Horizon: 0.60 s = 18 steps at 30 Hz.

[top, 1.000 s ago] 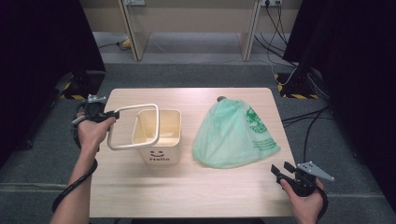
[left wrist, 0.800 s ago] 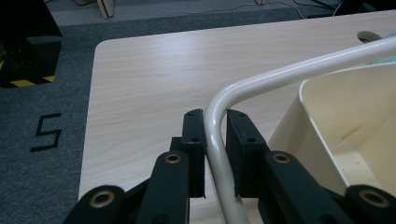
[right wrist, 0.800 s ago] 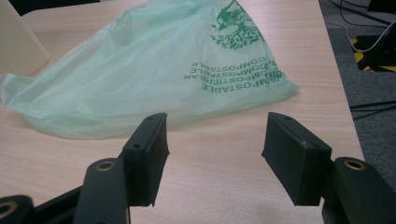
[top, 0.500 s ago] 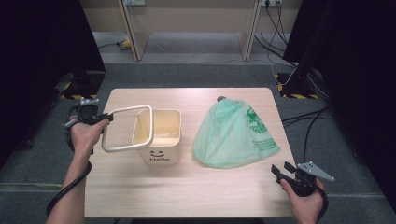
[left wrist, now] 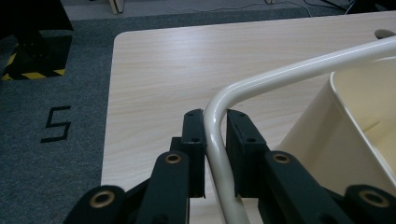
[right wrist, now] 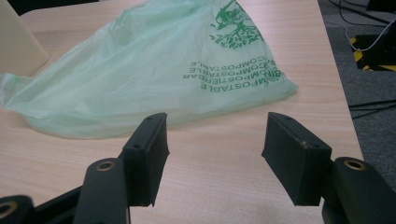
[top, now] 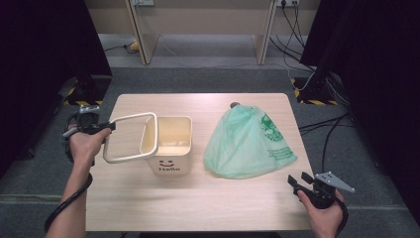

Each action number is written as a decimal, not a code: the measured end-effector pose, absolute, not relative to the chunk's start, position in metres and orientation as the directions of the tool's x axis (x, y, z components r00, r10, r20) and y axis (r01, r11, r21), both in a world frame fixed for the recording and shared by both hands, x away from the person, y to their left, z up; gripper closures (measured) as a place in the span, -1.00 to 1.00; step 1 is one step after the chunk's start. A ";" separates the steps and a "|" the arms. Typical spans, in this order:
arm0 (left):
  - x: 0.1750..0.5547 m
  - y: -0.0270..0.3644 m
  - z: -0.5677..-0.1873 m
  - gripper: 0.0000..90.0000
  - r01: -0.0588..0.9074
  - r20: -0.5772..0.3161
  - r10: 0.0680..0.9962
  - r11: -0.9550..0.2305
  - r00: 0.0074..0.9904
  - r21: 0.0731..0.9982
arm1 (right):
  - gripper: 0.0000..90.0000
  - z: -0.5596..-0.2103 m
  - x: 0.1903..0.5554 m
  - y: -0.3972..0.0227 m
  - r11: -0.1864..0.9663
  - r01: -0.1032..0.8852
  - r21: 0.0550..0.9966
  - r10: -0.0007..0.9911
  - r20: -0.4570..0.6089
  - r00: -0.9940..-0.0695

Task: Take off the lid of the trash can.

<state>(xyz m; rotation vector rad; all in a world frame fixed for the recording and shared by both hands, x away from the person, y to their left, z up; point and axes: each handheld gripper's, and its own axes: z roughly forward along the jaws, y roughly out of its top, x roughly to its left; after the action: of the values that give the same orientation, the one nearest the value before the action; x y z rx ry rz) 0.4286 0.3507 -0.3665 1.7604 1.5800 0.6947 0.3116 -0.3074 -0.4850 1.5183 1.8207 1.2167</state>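
Left gripper (top: 101,130) at the left tabletop (top: 208,208) edge, fingers (left wrist: 194,140) clamped on the cream frame (top: 130,138). In the left gripper view the frame's tube sits pinched between both pads. Frame is lifted off the bin (top: 168,144), tilted, its right side overlapping the bin's left rim and most of it hanging out past the bin toward the left.

Bin stands upright mid-tabletop, smiley and "Hello" on the near face, inside looks empty. Green bag (top: 250,144) lies flat to the right of the bin, just beside it, untouched.

Right gripper (top: 297,184) at the near right corner, fingers (right wrist: 149,154) apart with nothing between them, pointing at the bag's near edge.

Progress, as a judgement: looks like lining the bin. Frame is off, so step one is about done. Left to do: put the frame aside, open the bag, fit it in the bin, press the frame back on.

Versus earlier frames: frame has shifted further left and off the bin, left hand moved out with it. Bag, bin and right gripper unchanged.
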 end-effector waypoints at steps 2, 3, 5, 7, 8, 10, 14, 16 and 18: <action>0.428 0.352 -0.367 0.71 0.638 -0.043 0.991 -0.047 0.125 0.768 | -0.12 -0.485 0.312 -0.308 -0.006 0.525 0.851 0.945 0.177 -0.276; 0.428 0.353 -0.367 0.71 0.640 -0.043 0.991 -0.047 0.124 0.767 | -0.12 -0.485 0.312 -0.308 -0.006 0.525 0.851 0.945 0.177 -0.275; 0.427 0.356 -0.367 0.72 0.639 -0.044 0.992 -0.044 0.121 0.768 | -0.12 -0.485 0.312 -0.308 -0.007 0.526 0.850 0.945 0.178 -0.274; 0.426 0.357 -0.367 0.71 0.637 -0.040 0.992 -0.045 0.119 0.769 | -0.12 -0.485 0.312 -0.307 -0.006 0.527 0.850 0.945 0.177 -0.275; 0.426 0.358 -0.367 0.71 0.636 -0.041 0.992 -0.043 0.117 0.771 | -0.12 -0.485 0.312 -0.307 -0.006 0.527 0.850 0.945 0.177 -0.275; 0.425 0.359 -0.366 0.71 0.635 -0.040 0.993 -0.043 0.115 0.771 | -0.12 -0.485 0.312 -0.307 -0.007 0.526 0.850 0.945 0.177 -0.275; 0.423 0.362 -0.367 0.71 0.637 -0.040 0.993 -0.040 0.110 0.770 | -0.12 -0.485 0.312 -0.308 -0.007 0.526 0.850 0.945 0.178 -0.274; 0.423 0.364 -0.367 0.71 0.637 -0.041 0.993 -0.037 0.107 0.770 | -0.12 -0.485 0.312 -0.308 -0.008 0.527 0.850 0.945 0.178 -0.274; 0.423 0.365 -0.368 0.71 0.638 -0.042 0.993 -0.036 0.106 0.769 | -0.12 -0.485 0.312 -0.308 -0.009 0.526 0.850 0.945 0.179 -0.273</action>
<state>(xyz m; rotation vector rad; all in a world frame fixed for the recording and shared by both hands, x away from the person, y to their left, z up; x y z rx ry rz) 0.4226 0.3648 -0.3676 1.7454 1.6000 0.7072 0.3116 -0.3078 -0.4852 1.5211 1.8184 1.2164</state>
